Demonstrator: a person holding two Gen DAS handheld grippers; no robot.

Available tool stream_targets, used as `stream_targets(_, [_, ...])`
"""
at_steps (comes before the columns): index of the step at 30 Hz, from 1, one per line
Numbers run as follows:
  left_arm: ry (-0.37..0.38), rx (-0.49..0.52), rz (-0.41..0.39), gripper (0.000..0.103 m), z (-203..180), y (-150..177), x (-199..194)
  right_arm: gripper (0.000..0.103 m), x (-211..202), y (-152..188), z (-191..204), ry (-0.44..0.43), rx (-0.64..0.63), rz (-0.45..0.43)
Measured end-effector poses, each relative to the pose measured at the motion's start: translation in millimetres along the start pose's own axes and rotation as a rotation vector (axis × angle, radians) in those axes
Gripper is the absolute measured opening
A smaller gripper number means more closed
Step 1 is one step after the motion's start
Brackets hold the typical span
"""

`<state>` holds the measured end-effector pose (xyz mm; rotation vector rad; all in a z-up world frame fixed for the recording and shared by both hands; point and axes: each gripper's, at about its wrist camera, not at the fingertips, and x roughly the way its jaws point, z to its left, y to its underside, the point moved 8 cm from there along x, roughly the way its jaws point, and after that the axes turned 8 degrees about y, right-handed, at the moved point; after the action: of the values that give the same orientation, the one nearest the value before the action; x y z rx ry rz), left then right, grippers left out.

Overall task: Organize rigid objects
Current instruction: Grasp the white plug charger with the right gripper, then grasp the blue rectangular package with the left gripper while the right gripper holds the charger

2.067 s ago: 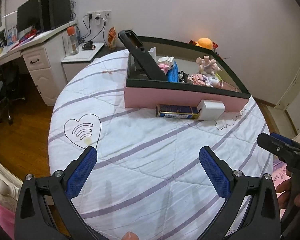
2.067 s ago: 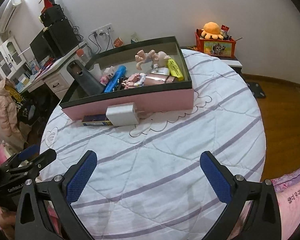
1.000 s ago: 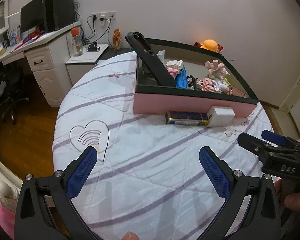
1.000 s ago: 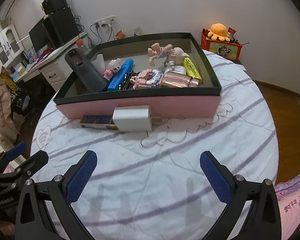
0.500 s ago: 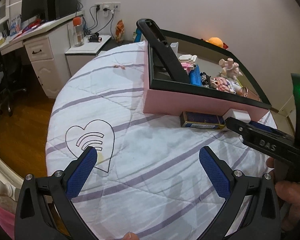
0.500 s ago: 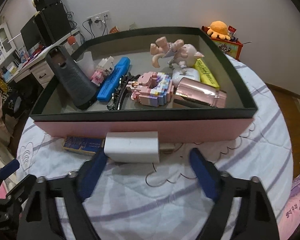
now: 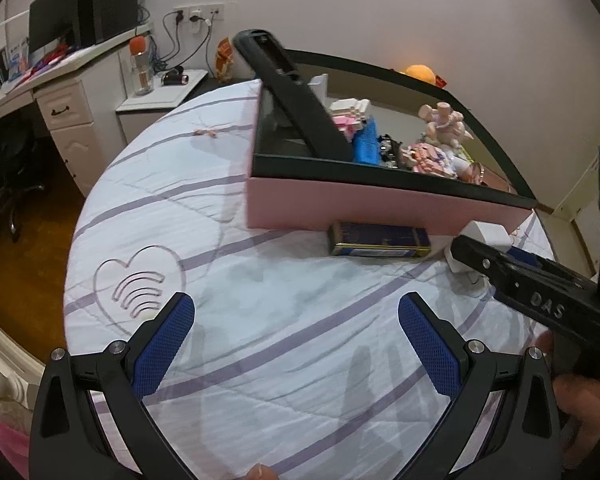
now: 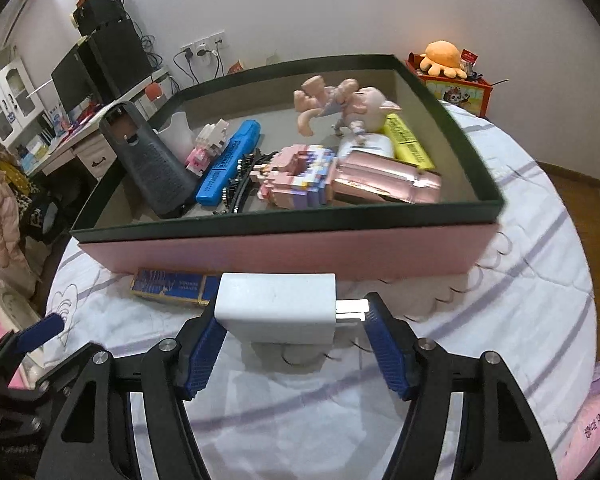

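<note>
A white charger block (image 8: 276, 312) with metal prongs lies on the bed just in front of a pink box (image 8: 292, 252) with a dark rim. My right gripper (image 8: 292, 340) is shut on the charger, left pad on its body, right pad on the prongs. A blue and gold tin (image 8: 172, 286) lies beside it against the box wall. In the left wrist view the charger (image 7: 486, 236) and tin (image 7: 378, 240) show, with the right gripper's arm over the charger. My left gripper (image 7: 296, 340) is open and empty above the quilt.
The box holds several items: a dark grey handle (image 8: 148, 160), blue marker (image 8: 228, 162), yellow marker (image 8: 410, 148), pink block toy (image 8: 296, 178), pink case (image 8: 388, 182) and a figurine (image 8: 348, 106). A desk (image 7: 60, 92) stands left of the round bed.
My right gripper moved forward to the box and closed around the white charger. The left gripper stayed open, shifting slightly.
</note>
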<state>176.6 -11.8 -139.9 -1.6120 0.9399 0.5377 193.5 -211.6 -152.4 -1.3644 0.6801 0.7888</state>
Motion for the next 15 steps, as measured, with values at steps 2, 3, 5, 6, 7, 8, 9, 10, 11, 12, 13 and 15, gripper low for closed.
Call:
stream_targets(2, [0.001, 0.014, -0.001, 0.103, -8, -3, 3, 0.068, -4, 2, -6, 0.001, 0.006, -0.002])
stream_targets(3, [0.001, 0.019, -0.002, 0.103, -12, -4, 5, 0.068, -6, 3, -9, 0.002, 0.009, -0.002])
stream_targets(5, [-0.001, 0.031, 0.0, 0.103, -20, -6, 9, 0.068, -9, 5, -16, 0.002, 0.017, -0.004])
stream_targets(6, [-0.004, 0.038, 0.0, 0.103, -25, -8, 11, 0.068, -10, 6, -18, 0.002, 0.022, -0.004])
stream_targets(7, [-0.007, 0.045, 0.001, 0.103, -29, -9, 13, 0.068, -11, 8, -22, 0.001, 0.027, -0.004])
stream_targets(8, [-0.01, 0.05, 0.001, 0.103, -33, -10, 16, 0.068, -11, 9, -24, 0.001, 0.029, -0.004])
stream_targets(9, [-0.014, 0.056, 0.002, 0.103, -37, -12, 19, 0.068, -11, 9, -26, 0.002, 0.03, -0.004])
stream_targets(10, [-0.019, 0.061, 0.008, 0.103, -40, -14, 23, 0.068, -11, 9, -29, 0.003, 0.031, -0.007])
stream_targets(11, [-0.024, 0.066, 0.011, 0.103, -43, -14, 26, 0.068, -12, 9, -30, 0.004, 0.032, -0.008])
stream_targets(12, [-0.03, 0.07, 0.013, 0.103, -45, -15, 29, 0.068, -12, 8, -32, 0.004, 0.031, -0.01])
stream_targets(13, [-0.039, 0.074, 0.015, 0.103, -46, -16, 33, 0.068, -12, 8, -34, 0.005, 0.03, -0.012])
stream_targets(15, [-0.052, 0.073, 0.023, 0.103, -48, -18, 40, 0.068, -12, 5, -40, 0.01, 0.031, -0.017])
